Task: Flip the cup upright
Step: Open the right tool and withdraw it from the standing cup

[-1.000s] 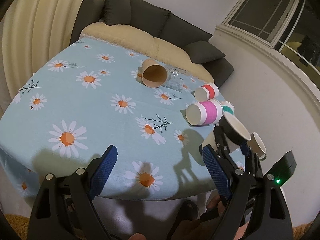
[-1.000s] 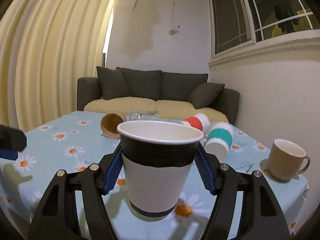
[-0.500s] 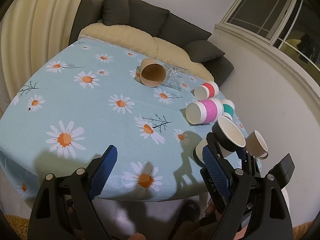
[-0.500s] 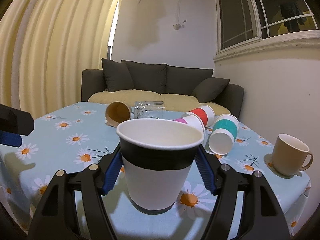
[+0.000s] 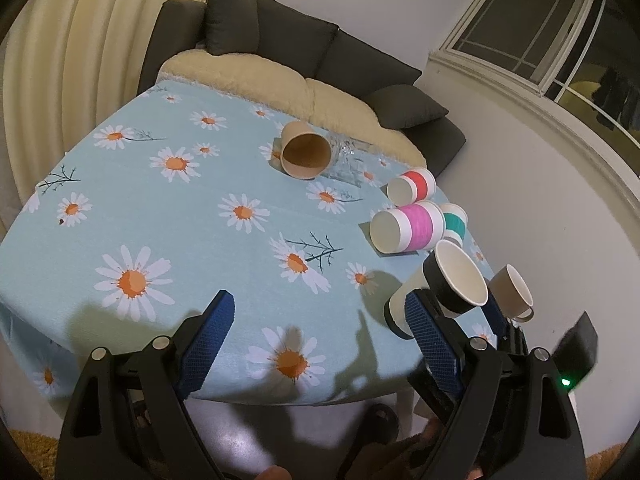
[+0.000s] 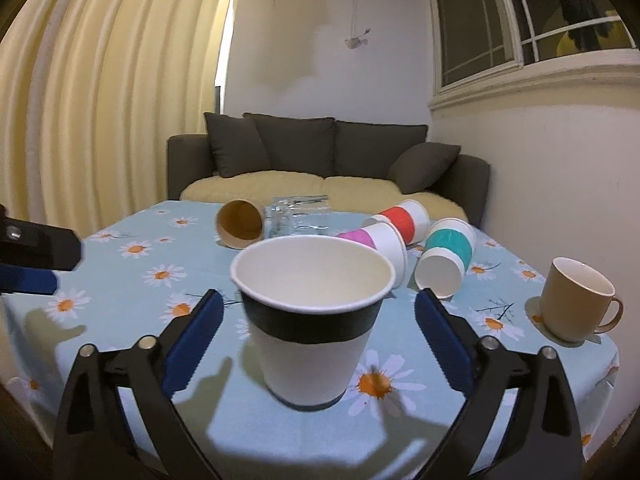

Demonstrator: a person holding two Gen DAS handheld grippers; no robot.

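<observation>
While the black-banded paper cup (image 6: pixel 312 320) stands mouth-up on the worktop (image 6: pixel 168 248), the right gripper (image 6: pixel 316 320) has its jaws spread wide, one blue pad on either side of the cup wall with clear daylight at both; the cup is released and bears its own weight on its base, set near the worktop's front edge. That placement suggests the upright step for this cup is done and the jaws are parted to let it go without dragging it over. Against the frame half a second earlier, the pads then pressed both sides of the cup; now they stand off it. The left gripper (image 5: pixel 320 344) hangs above the front edge with its jaws parted and nothing between them, unchanged in attitude. Beyond the right jaws, the brown cup (image 6: pixel 240 222), red-banded cup (image 6: pixel 402 218), pink-banded cup (image 5: pixel 408 228) and teal-banded cup (image 6: pixel 446 254) lie on their sides, likely awaiting the same treatment; the beige mug (image 6: pixel 576 300) already stands upright.
</observation>
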